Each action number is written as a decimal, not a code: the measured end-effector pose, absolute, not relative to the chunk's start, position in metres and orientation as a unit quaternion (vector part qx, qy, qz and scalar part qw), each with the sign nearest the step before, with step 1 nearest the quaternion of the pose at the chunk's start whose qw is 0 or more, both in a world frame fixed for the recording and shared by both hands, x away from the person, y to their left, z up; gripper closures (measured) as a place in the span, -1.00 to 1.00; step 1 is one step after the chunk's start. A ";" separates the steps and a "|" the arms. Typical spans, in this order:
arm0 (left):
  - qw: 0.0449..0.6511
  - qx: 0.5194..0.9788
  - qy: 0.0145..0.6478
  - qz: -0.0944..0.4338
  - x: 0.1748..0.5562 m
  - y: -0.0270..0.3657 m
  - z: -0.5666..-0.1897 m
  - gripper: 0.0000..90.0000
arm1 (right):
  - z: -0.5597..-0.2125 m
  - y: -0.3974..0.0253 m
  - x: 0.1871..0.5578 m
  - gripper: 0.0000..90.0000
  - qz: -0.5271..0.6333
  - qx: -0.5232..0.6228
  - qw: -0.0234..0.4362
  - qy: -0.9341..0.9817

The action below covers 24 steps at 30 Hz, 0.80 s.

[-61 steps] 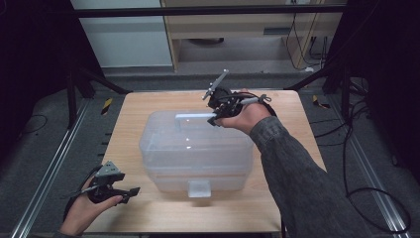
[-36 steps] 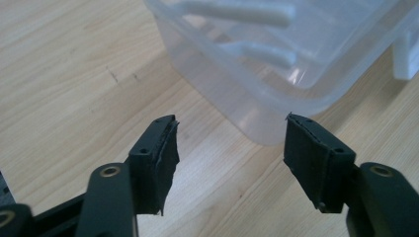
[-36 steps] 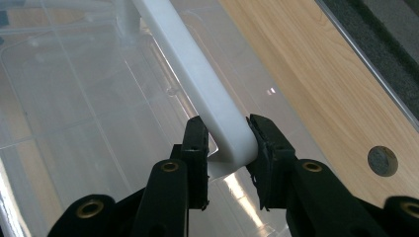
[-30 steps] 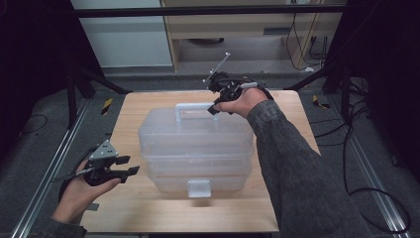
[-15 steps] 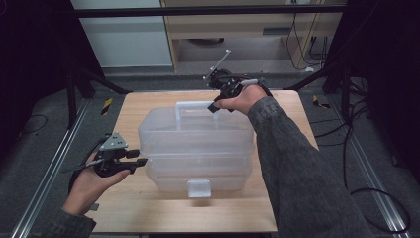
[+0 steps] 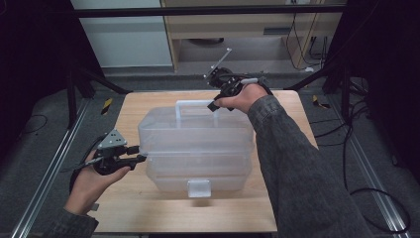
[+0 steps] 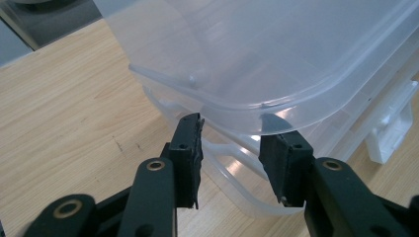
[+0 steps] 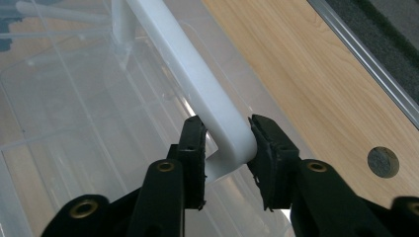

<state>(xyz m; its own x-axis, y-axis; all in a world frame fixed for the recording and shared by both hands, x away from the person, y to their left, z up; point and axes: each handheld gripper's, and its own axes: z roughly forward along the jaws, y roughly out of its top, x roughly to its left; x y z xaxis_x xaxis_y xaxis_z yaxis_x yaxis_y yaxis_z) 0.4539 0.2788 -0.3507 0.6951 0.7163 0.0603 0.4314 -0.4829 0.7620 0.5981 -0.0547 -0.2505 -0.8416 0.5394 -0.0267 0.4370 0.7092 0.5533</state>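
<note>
A clear plastic storage box (image 6: 198, 148) with stacked tiers stands in the middle of the wooden table (image 6: 148, 208). Its white handle (image 6: 190, 104) is raised upright over the lid. My right gripper (image 6: 214, 106) is shut on the handle's right corner; in the right gripper view the jaws (image 8: 225, 143) clamp the white bar (image 8: 188, 74). My left gripper (image 6: 141, 157) is open at the box's left side. In the left gripper view its jaws (image 7: 230, 133) stand apart just under the lid's rim (image 7: 247, 106), with nothing clamped.
A white latch (image 6: 199, 188) sits on the box's near face. Bare wood runs left and front of the box. Metal rails (image 6: 44, 183) flank the table, cables lie on the floor at right (image 6: 366, 193), and a round hole (image 8: 383, 162) marks the tabletop.
The right gripper has lifted the handle from flat to upright and held it there. The left gripper has moved from the table's left edge rightward to the box's side.
</note>
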 end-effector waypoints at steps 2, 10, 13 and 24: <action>0.377 0.840 0.341 0.189 0.454 0.279 -0.351 0.33 | -0.250 -0.055 0.598 0.40 0.277 0.266 0.095 0.918; 0.385 0.833 0.347 0.193 0.454 0.279 -0.349 0.32 | -0.244 -0.059 0.588 0.06 0.281 0.271 0.120 0.913; 0.388 0.830 0.349 0.195 0.454 0.278 -0.349 0.32 | -0.241 -0.062 0.583 -0.03 0.286 0.269 0.130 0.911; 0.386 0.830 0.348 0.201 0.455 0.278 -0.346 0.32 | -0.224 -0.079 0.569 0.09 0.315 0.279 0.164 0.892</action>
<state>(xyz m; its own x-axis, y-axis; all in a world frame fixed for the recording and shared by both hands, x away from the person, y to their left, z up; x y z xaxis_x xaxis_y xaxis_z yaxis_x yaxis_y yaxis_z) 0.4555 0.2781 -0.3462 0.6769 0.7332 0.0647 0.4226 -0.4590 0.7815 0.5694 -0.0789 -0.2243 -0.7906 0.6009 -0.1175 0.3945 0.6466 0.6529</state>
